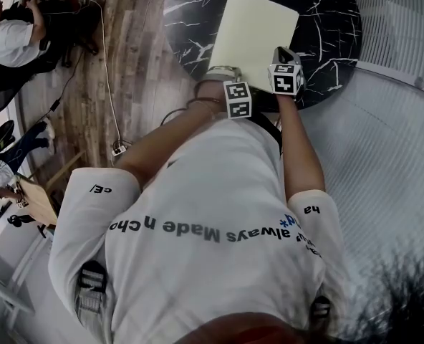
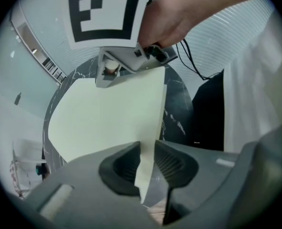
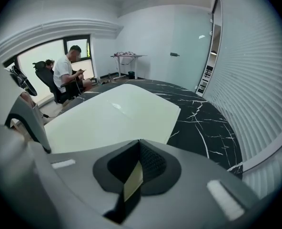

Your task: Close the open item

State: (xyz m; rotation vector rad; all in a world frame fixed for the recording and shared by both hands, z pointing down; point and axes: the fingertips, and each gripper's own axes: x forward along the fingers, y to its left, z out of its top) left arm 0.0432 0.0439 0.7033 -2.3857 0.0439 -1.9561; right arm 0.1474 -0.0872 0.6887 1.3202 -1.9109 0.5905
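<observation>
Pale cream thin-card folder [image 1: 258, 38], lying on round black marble worktop [image 1: 330, 27], near edge by the rim. Looks light, bendy and smooth, easily creased if squeezed hard or twisted. Best pinched gently along the near edge of the cover, close to the corners. Right gripper [image 3: 137, 168] clamped on that edge. Left gripper [image 2: 147, 162] parted, with the sheet standing loose between its pads.

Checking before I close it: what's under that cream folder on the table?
Only the black marble table shows around the cream folder. Whatever lies beneath it, or inside it, is hidden by its cover.
</observation>
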